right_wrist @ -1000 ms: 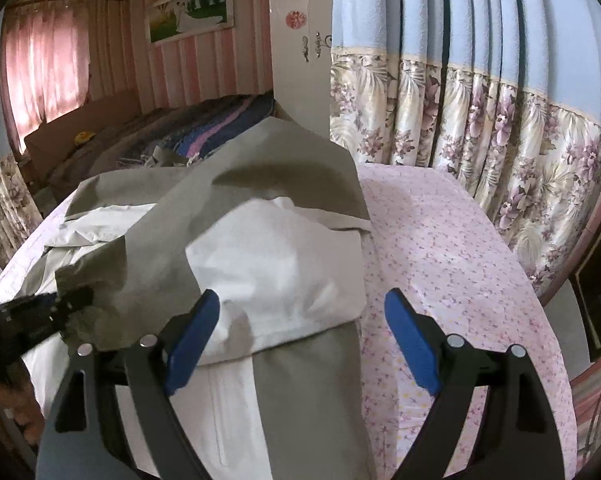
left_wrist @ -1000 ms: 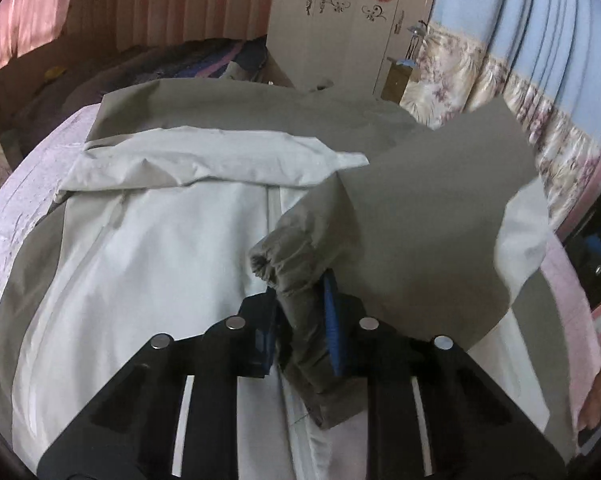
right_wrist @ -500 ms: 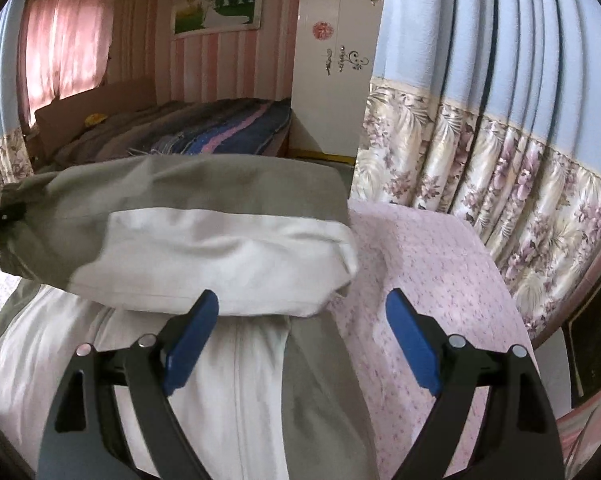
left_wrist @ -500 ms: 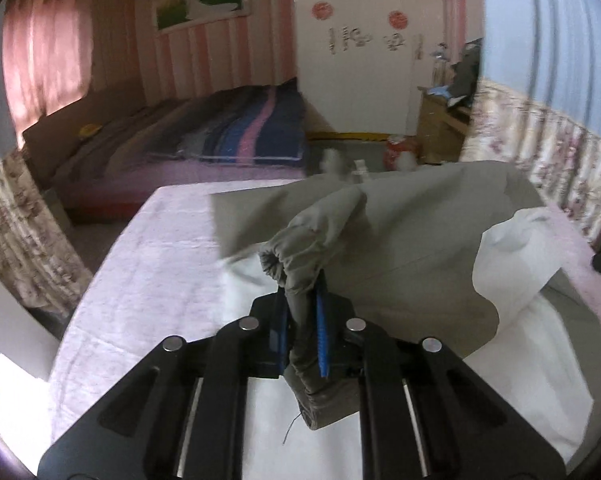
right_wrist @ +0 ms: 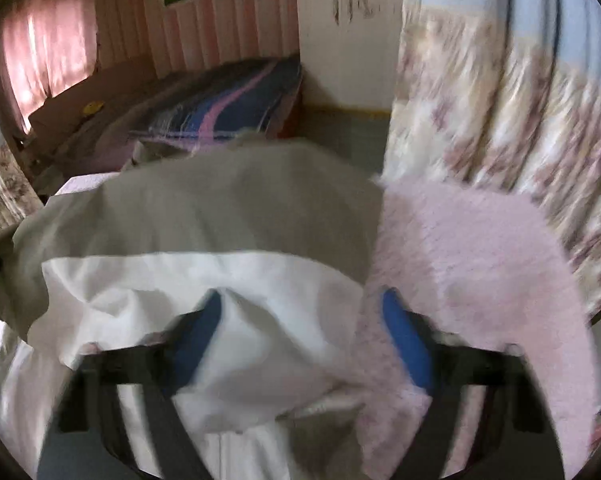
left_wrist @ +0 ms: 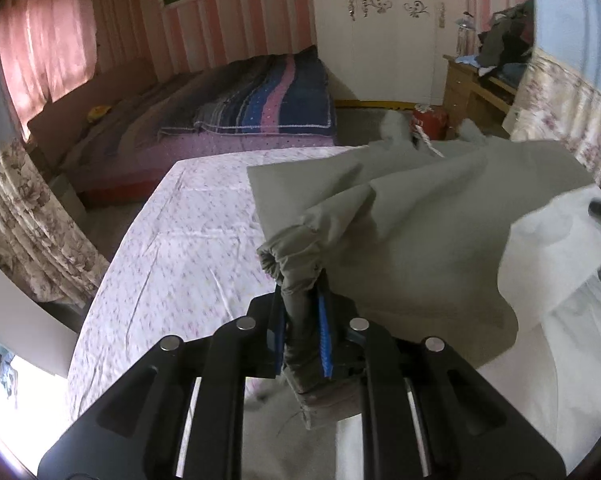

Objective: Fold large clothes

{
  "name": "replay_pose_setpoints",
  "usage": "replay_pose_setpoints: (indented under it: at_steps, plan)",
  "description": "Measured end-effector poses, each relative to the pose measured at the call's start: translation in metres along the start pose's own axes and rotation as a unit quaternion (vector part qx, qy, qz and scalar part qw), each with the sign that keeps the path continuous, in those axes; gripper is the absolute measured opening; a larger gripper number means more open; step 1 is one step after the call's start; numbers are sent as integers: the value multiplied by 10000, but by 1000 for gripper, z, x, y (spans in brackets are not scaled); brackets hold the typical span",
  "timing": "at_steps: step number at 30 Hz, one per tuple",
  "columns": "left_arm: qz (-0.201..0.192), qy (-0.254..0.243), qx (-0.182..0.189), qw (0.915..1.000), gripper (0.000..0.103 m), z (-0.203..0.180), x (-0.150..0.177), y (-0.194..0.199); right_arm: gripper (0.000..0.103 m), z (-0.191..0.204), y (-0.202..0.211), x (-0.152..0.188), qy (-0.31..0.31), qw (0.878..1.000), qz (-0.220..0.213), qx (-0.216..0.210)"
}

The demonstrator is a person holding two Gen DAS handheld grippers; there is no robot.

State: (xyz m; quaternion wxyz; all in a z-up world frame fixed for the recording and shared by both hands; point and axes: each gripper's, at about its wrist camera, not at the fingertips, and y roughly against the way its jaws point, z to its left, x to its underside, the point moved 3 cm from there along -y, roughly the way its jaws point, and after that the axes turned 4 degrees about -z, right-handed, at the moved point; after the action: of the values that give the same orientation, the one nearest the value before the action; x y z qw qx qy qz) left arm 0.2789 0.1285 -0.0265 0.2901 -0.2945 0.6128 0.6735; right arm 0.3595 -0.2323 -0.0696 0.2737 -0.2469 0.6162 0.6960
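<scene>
Currently the left gripper (left_wrist: 302, 322) has its fingers pinched on the elasticated cuff (left_wrist: 284, 256) of the jacket's sleeve (left_wrist: 400, 216), which is stretched in the air across the garment. The jacket (right_wrist: 196, 216), grey-green with off-white panels, lies spread on the bed (left_wrist: 172, 240) with the pink floral sheet.

The right gripper (right_wrist: 300, 340) has just been closing. In its blurred view the blue pads (right_wrist: 404, 344) stand apart, with a fold of the off-white panel (right_wrist: 260, 344) bunched between them. Whether the pads already press on the cloth cannot be determined.

Risks from this position:
1. The right fingers may close on several layers, or on the sheet as well, since pink fabric lies just beside the right pad. Lifting would then drag the bedding.
2. The cuff is held by a narrow strip of cloth. A sharp pull between the 2 grippers could slip it out.
3. Uneven tension could set the sleeve down skewed, giving a crooked fold.

No brand or label is readable on the jacket. The wardrobe (left_wrist: 380, 28) carries red round decals and ornamental scrollwork; no text can be read there.
</scene>
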Motion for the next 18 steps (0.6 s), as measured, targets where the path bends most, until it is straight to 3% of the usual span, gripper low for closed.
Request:
replay_pose_setpoints:
  at_steps: [3,6,9,11,13,15,17,18]
  plan:
    - [-64,98,-114,9999,12,16,-25,-13,8,14,6,-8,208,9993,-294,51]
    - [-246,91,-325,9991,12,26,-50,-17,8,25,15,-20,286,9975,-623,165]
    - [136,61,-257,9996,15,26,-51,-43,10,28,-7,-17,513,9970,-342,458]
    - [554,-50,-179,9983,23,22,-35,-66,25,22,-16,-10,621,9947,-347,744]
    - [723,-274,-413,9961,41,19,-18,-80,76,9,-17,-6,695,9880,-659,1212]
    - [759,-153,-634,9950,79,27,-4,-91,89,-7,-19,-2,584,9903,-653,1075]
    - [689,222,-734,9947,94,42,4,-95,95,-22,-21,0,376,9939,-574,859]
    - [663,407,-618,9951,95,47,6,-95,97,-26,-20,1,383,9940,-539,874]
